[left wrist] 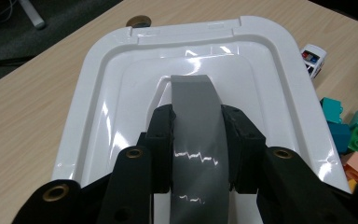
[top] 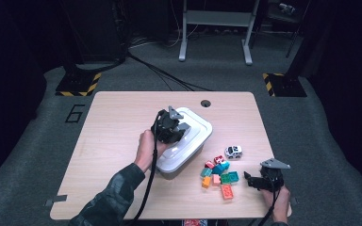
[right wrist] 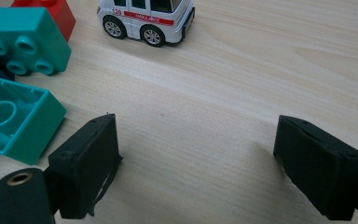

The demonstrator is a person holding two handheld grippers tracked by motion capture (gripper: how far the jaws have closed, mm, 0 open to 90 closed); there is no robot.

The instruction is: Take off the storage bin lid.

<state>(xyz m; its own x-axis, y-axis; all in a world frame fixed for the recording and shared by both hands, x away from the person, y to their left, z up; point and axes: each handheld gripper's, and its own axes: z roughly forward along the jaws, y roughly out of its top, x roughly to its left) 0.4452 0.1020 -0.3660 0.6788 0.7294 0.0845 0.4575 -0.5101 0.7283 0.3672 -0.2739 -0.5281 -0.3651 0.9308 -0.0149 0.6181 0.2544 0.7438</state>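
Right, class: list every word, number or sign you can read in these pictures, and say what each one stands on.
"120": in red on the side of the white toy ambulance, above its red stripe.
"6": painted in black on the grey floor left of the table, in the high view.
Roof markings of the toy ambulance in the left gripper view: too small to read.
Bricks and white bin lid: no text.
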